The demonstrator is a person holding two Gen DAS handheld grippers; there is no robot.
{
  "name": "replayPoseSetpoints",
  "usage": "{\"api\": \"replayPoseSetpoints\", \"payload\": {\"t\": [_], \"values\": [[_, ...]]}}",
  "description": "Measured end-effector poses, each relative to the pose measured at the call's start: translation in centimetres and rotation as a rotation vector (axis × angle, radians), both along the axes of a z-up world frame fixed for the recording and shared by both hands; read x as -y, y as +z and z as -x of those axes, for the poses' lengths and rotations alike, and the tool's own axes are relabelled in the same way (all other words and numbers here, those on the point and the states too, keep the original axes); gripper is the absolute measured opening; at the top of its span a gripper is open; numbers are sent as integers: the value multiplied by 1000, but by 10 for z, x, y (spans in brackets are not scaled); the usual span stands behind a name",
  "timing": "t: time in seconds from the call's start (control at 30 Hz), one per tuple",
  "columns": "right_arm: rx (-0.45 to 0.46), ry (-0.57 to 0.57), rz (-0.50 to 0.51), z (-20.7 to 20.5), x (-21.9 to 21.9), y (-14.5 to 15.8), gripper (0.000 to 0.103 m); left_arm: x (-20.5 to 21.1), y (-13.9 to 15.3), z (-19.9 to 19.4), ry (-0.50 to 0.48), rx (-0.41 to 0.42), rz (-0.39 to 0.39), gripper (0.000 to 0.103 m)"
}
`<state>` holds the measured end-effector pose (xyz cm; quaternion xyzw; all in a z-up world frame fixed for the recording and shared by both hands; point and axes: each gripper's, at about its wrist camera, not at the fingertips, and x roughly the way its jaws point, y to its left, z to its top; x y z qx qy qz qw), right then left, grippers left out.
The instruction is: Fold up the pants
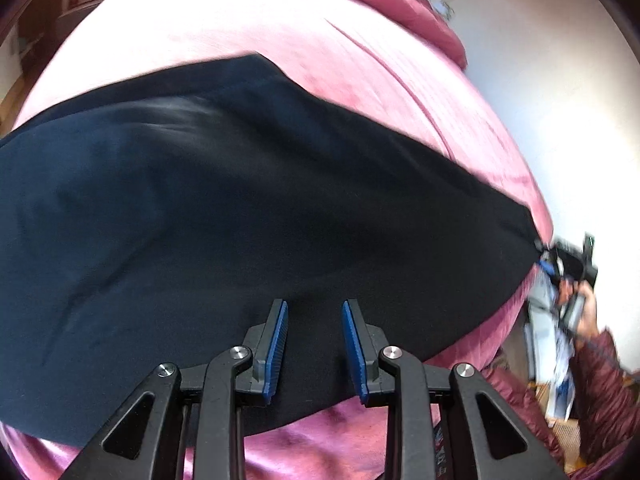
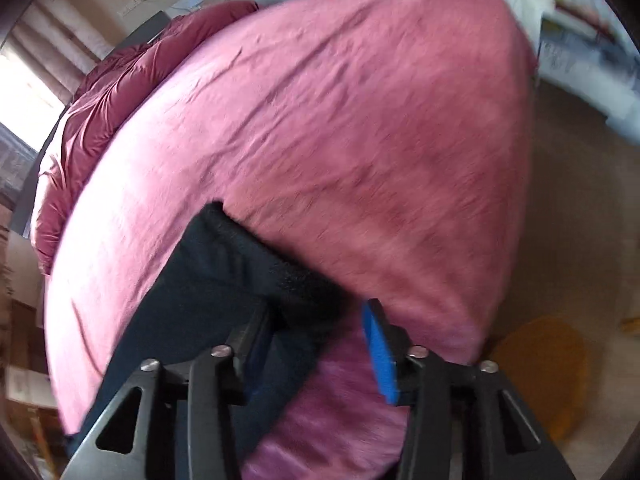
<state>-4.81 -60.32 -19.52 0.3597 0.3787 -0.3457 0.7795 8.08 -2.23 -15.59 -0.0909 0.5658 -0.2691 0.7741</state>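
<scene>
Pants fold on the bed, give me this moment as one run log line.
surface: pink bed sheet | item: dark pants lying flat | left tool: open over pants | right tool: open at pants corner, nothing gripped

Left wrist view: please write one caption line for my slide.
Left gripper open above dark navy pants spread on a pink bedsheet.

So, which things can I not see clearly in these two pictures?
- Left wrist view: the pants run out of frame at the left edge, so their full length is hidden.
- Left wrist view: the right gripper is small and blurred at the far right edge; its jaws are unreadable there.
- Right wrist view: the right gripper's left finger is half hidden by dark pants cloth.
- Right wrist view: motion blur hides the items past the bed.
</scene>
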Motion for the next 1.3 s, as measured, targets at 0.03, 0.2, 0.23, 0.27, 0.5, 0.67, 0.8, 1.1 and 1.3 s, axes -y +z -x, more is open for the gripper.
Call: {"api": "replayPoseSetpoints", "payload": {"t": [0.03, 0.2, 0.23, 0.27, 0.5, 0.67, 0.8, 1.1, 1.3], "values": [[-4, 5, 34, 1, -4, 10, 48, -7, 1, -1, 21, 6, 4, 30], [36, 306, 84, -47, -72, 52, 32, -39, 3, -4, 112, 37, -2, 30], [56, 424, 71, -69, -98, 57, 31, -43, 3, -4, 126, 46, -8, 30], [75, 525, 44, -91, -121, 58, 30, -47, 3, -5, 136, 53, -11, 30], [143, 1093, -163, -220, -310, 53, 30, -57, 4, 0, 150, 127, -64, 31], [87, 1289, -228, -284, -404, 38, 30, -60, 5, 2, 160, 170, -102, 33], [27, 1342, -254, -315, -440, 21, 30, -67, 0, -2, 173, 177, -121, 34], [-81, 1487, -221, -352, -481, 3, 10, -78, -6, -1, 178, 178, -99, 39], [1, 1451, -110, -367, -483, 18, 5, -73, -6, -25, 175, 175, -114, 40]]}}
